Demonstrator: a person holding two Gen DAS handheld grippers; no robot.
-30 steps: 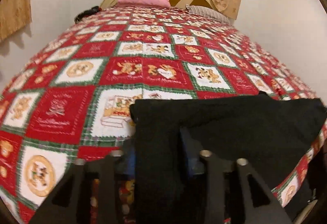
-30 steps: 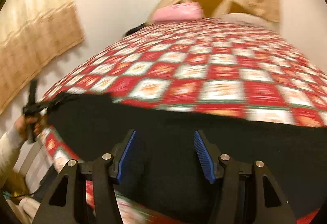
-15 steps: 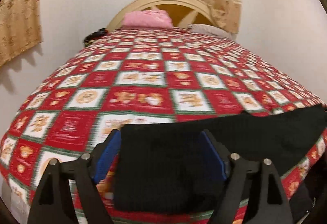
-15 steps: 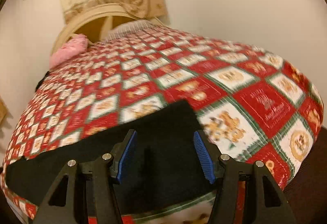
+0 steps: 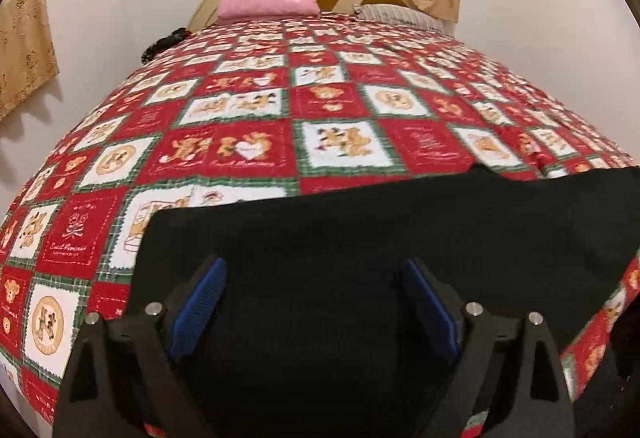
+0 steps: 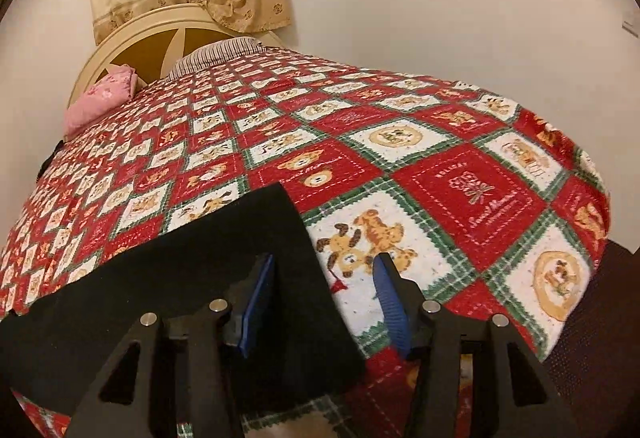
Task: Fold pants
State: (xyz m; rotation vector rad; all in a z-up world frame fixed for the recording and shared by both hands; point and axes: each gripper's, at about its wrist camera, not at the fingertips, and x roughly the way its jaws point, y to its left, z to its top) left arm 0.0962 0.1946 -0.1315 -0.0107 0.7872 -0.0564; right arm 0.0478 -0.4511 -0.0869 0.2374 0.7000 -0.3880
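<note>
Two grippers hover over black pants (image 5: 360, 258) on the quilt (image 5: 240, 110): left gripper (image 5: 316, 302) jaws opening wide, right gripper (image 6: 324, 298) jaws closing, neither pinching cloth.

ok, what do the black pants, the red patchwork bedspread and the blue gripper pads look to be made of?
Black pants: soft matte fabric, maybe knit; no sheen, lies limp and flat. Weave too dark to tell.
Red patchwork bedspread: printed woven cloth, likely cotton; matte, teddy-bear squares, faintly nubby.
Blue gripper pads: ribbed rubber or plastic; fine ridges show along their faces.
</note>
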